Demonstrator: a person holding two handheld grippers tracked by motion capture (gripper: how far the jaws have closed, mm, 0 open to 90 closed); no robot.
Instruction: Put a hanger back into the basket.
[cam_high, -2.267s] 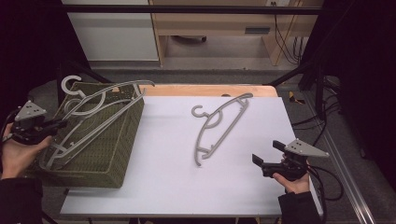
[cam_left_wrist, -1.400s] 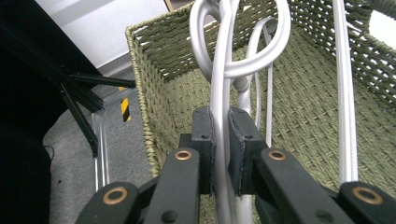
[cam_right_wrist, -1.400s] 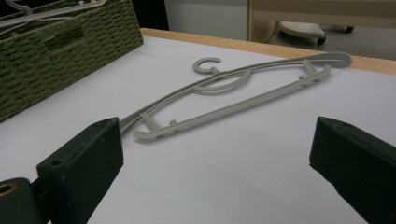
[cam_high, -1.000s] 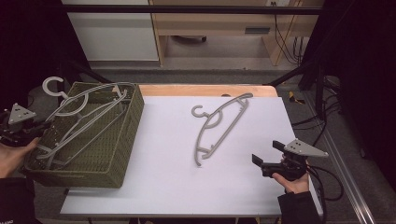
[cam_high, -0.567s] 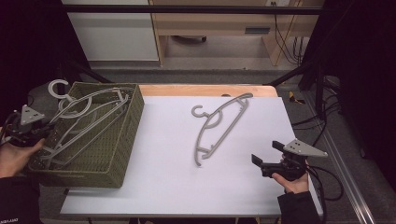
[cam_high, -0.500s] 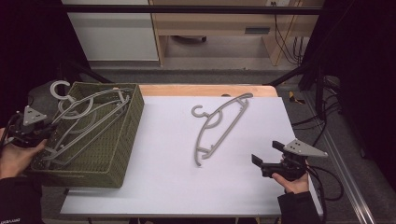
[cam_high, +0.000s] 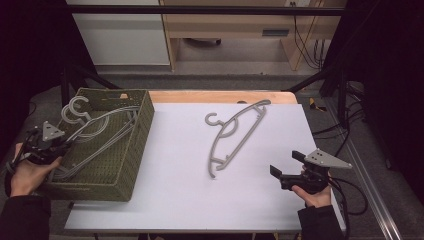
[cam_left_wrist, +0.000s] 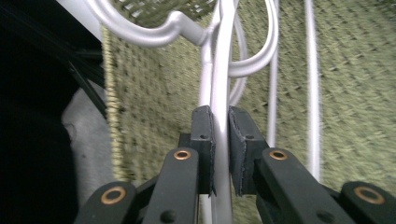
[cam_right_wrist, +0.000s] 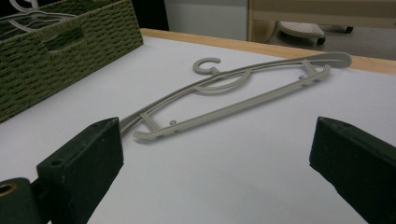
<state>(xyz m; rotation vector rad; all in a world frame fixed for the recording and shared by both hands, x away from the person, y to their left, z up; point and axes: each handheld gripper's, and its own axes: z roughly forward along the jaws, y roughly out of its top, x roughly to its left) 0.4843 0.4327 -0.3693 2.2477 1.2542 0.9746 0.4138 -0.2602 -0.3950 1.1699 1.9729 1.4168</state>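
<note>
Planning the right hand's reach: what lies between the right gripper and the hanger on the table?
Nothing: in the right gripper view, bare white table runs from the open right gripper to the grey hanger. The high view shows the same gap.

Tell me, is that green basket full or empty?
Neither: the green basket holds a few grey hangers, their hooks poking over its rim.

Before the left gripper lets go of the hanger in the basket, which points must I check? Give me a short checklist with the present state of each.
1. Left gripper shut on the held hanger: ok.
2. Held hanger lies over the green basket: ok.
3. Its hook is inside the basket: not ok, it rises above the rim.
4. Held hanger rests on the hangers below: cannot tell.
5. Right gripper is open and empty: ok.
6. Beige hanger lies flat on the white table, apart from the basket: ok.
</note>
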